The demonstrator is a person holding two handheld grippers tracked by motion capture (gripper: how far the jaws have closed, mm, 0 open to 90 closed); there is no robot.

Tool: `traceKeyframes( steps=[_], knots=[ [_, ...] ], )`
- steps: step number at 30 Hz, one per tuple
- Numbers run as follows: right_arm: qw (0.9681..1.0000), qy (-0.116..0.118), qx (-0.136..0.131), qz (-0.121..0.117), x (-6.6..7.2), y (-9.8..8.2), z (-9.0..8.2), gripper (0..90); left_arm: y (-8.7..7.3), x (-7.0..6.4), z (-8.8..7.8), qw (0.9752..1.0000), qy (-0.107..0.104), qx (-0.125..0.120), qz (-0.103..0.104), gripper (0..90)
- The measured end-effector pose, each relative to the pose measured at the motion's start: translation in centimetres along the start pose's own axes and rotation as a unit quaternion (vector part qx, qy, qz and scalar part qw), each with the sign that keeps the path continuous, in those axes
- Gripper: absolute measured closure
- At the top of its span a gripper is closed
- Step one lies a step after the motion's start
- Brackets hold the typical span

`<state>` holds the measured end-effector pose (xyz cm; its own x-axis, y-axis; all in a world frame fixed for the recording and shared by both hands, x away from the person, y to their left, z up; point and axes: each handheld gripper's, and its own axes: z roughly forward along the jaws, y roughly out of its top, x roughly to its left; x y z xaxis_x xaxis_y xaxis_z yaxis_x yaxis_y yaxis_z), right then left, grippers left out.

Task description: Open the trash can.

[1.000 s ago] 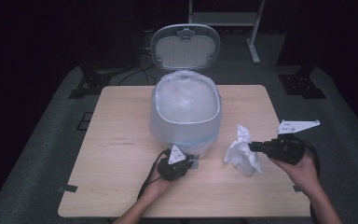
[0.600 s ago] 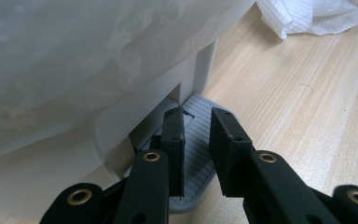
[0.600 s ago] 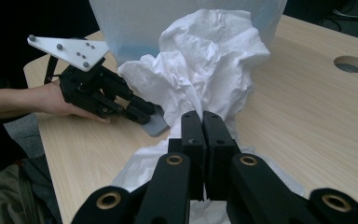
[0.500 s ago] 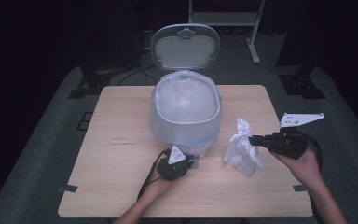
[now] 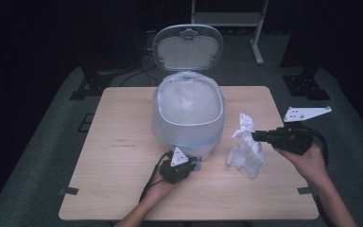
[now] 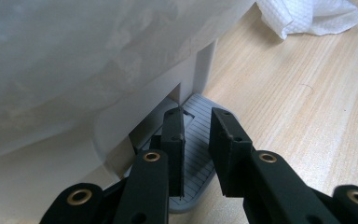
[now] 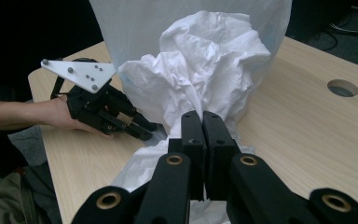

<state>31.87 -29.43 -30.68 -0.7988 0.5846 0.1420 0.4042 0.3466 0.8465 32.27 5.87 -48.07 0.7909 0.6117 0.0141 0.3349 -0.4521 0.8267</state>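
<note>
A white pedal bin [image 5: 189,118] lined with a clear bag stands mid-table, its lid [image 5: 187,47] tipped up. My left gripper [image 5: 194,163] lies low at the bin's front foot. Its jaws [image 6: 198,116] are nearly together and rest on the grey ribbed pedal [image 6: 196,149], with nothing between them. To the right of the bin, my right gripper [image 5: 255,136] is shut on a crumpled white paper towel [image 5: 246,153]. The towel's upper part is raised while its lower end hangs to the table. In the right gripper view the towel [image 7: 205,65] bulges above the closed jaws [image 7: 201,116].
The wooden table [image 5: 123,142] has a round cable hole [image 7: 342,87] near one corner. Dark floor surrounds it, and a metal rack [image 5: 227,19] stands behind the bin. The left hand and its gripper [image 7: 151,130] sit close beside the towel.
My right gripper has risen a little with the paper towel, pulling its top higher. The left gripper stayed on the pedal and the lid stayed up.
</note>
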Motion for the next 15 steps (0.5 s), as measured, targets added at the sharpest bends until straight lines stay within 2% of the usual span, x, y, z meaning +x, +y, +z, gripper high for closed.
traceKeyframes(
  steps=[15],
  knots=[
    [0.9999,-0.004,-0.011,-0.011,0.4,2.6,-1.4,88.1,0.0,0.0,0.0,1.0,0.0,0.001,-0.001,75.6]
  ],
)
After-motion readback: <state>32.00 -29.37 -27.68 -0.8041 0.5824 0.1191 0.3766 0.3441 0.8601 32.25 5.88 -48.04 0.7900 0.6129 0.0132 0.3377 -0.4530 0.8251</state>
